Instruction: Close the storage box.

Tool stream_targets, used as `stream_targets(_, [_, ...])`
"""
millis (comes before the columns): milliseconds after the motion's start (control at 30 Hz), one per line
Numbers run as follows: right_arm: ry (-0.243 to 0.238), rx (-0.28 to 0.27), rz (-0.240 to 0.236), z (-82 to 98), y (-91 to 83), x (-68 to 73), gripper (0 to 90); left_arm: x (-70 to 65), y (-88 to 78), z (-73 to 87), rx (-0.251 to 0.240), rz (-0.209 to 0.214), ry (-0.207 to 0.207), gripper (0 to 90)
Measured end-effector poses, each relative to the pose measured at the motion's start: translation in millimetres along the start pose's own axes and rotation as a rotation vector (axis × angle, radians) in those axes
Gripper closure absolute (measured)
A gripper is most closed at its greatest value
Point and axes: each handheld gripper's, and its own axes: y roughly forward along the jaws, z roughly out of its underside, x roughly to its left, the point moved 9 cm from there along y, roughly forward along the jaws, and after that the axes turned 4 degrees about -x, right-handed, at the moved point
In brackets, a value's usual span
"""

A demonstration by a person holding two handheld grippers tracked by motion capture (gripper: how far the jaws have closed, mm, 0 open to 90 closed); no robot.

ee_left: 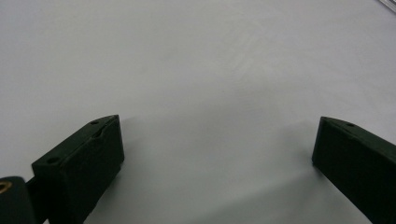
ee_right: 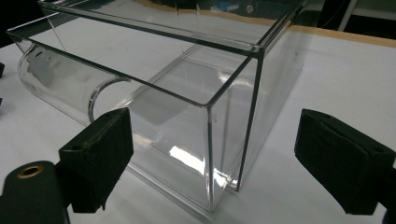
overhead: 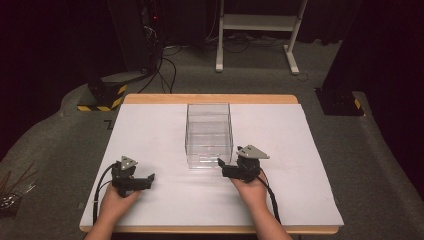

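A clear plastic box (overhead: 209, 131) with an open top stands at the middle of the white table top (overhead: 150, 130). In the right gripper view its near corner (ee_right: 208, 140) rises between my jaws. A clear tube (ee_right: 58, 84) lies along the box's near wall; I cannot tell whether it is inside or outside. My right gripper (overhead: 222, 169) (ee_right: 212, 144) is open, just off the box's front right corner, with nothing gripped. My left gripper (overhead: 150, 178) (ee_left: 215, 149) is open low over bare white surface at the front left, holding nothing.
The table's wooden edge (overhead: 210, 98) runs along the far side. On the floor beyond are a white stand's legs (overhead: 255, 45), cables (overhead: 167, 65) and black bases with yellow stripes (overhead: 102, 95). White surface lies open on both sides of the box.
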Motion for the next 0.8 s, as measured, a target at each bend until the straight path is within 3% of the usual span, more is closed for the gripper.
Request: stream_targets(800, [0.045, -0.008, 0.044, -11.1, 23.7, -16.3, 11.8, 0.2, -0.4, 0.4, 0.006, 0.001, 0.004, 2.3])
